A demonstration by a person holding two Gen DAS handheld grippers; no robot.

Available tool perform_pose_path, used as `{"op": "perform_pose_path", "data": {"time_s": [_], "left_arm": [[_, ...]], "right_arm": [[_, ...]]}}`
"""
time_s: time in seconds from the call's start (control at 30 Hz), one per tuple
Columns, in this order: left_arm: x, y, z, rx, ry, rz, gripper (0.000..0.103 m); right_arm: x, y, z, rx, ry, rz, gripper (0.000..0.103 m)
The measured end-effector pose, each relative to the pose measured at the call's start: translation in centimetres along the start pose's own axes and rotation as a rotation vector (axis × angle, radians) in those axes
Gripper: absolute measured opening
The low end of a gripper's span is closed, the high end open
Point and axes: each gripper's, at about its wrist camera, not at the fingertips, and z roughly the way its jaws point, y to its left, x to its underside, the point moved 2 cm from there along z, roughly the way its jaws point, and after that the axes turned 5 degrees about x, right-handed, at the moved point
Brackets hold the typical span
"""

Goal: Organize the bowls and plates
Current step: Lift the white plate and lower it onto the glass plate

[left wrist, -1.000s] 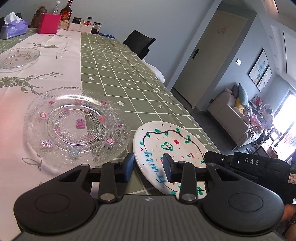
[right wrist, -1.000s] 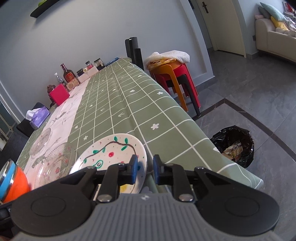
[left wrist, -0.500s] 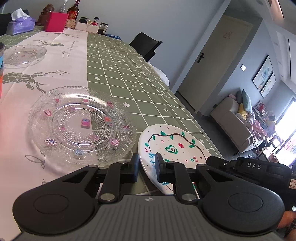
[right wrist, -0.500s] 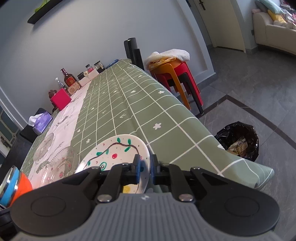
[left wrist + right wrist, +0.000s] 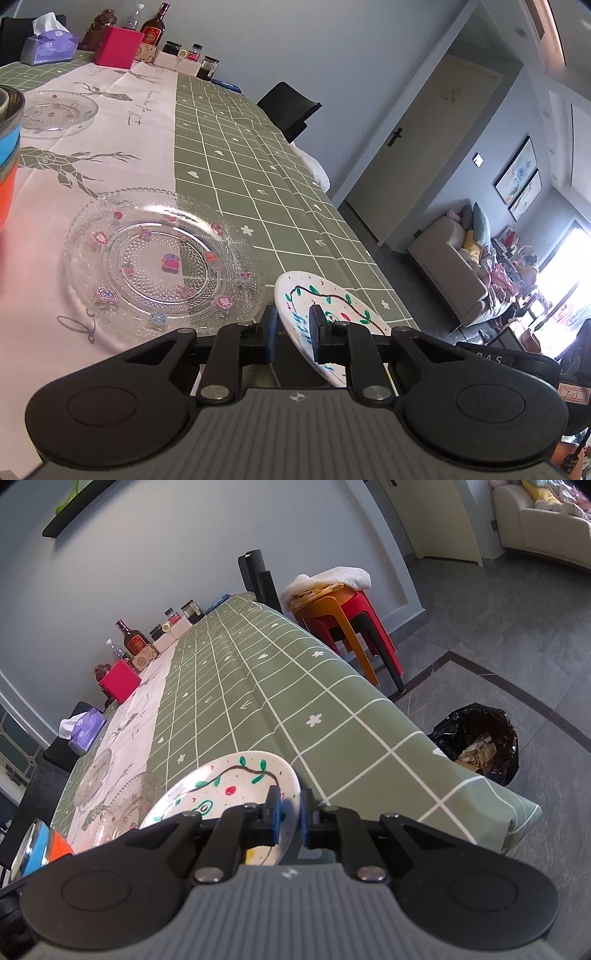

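A white plate painted with green leaves and red dots (image 5: 343, 299) (image 5: 221, 786) is at the near right corner of the green checked tablecloth (image 5: 229, 173), tilted off the cloth. My left gripper (image 5: 293, 326) is shut on its left rim. My right gripper (image 5: 289, 810) is shut on the opposite rim, with the edge pinched between the blue pads. A clear glass plate with pink flowers (image 5: 162, 258) (image 5: 136, 801) lies just left of the white plate. A second glass plate (image 5: 55, 110) (image 5: 94, 775) lies farther back on the white runner.
An orange and blue bowl (image 5: 7, 147) (image 5: 40, 842) stands at the near left. A tissue box (image 5: 48, 50), pink box (image 5: 118, 50) and bottles (image 5: 153, 31) line the far end. Right of the table edge are a black chair (image 5: 291, 107), stacked stools (image 5: 351, 624) and a trash bin (image 5: 476, 742).
Both grippers have closed onto the white plate's rim, one on each side. The plate now looks tilted up from the cloth. The glass plates have stayed put.
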Motion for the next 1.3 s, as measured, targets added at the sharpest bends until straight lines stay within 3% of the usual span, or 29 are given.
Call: {"op": "perform_pose_path", "data": {"time_s": [0.57, 1.3], "left_arm": [[-1.9, 1.8, -2.8, -0.026, -0.104, -0.028, 0.02], [-2.8, 6.4, -4.8, -0.2, -0.162, -0.1, 0.02]], "right_arm": [[-0.5, 4.1, 0.7, -0.066, -0.007, -0.041, 0.009], [0.3, 10.9, 6.2, -0.139, 0.068, -0.159, 0.009]]}}
